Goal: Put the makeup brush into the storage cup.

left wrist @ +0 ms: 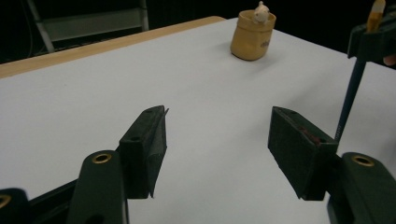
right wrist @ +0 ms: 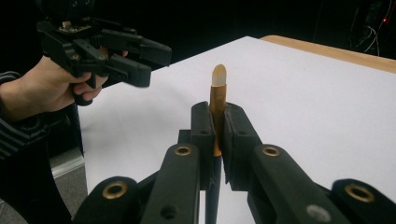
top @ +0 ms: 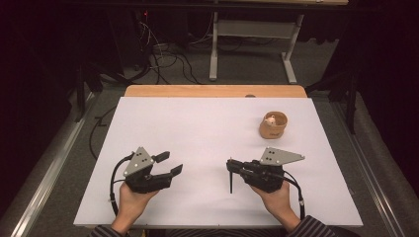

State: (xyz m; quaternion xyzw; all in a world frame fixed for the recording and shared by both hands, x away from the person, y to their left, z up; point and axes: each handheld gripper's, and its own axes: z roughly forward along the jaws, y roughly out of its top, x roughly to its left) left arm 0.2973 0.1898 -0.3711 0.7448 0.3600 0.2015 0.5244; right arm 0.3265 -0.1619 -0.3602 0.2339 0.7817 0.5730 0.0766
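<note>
Pencil (right wrist: 217,100) upright over the white sheet (top: 207,128), clamped tight in the right gripper (top: 231,166), eraser end up — well short of the wooden cup (top: 273,125). Left gripper (top: 169,163) open and empty. Carry level to the cup, tip down, release only once inside the rim — no tilt.

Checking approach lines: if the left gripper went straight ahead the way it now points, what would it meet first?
Probably nothing soon: the left gripper has open jaws over bare white table. The tan cup stands far ahead, slightly right; the pencil is off to the right. Depth is uncertain.
</note>
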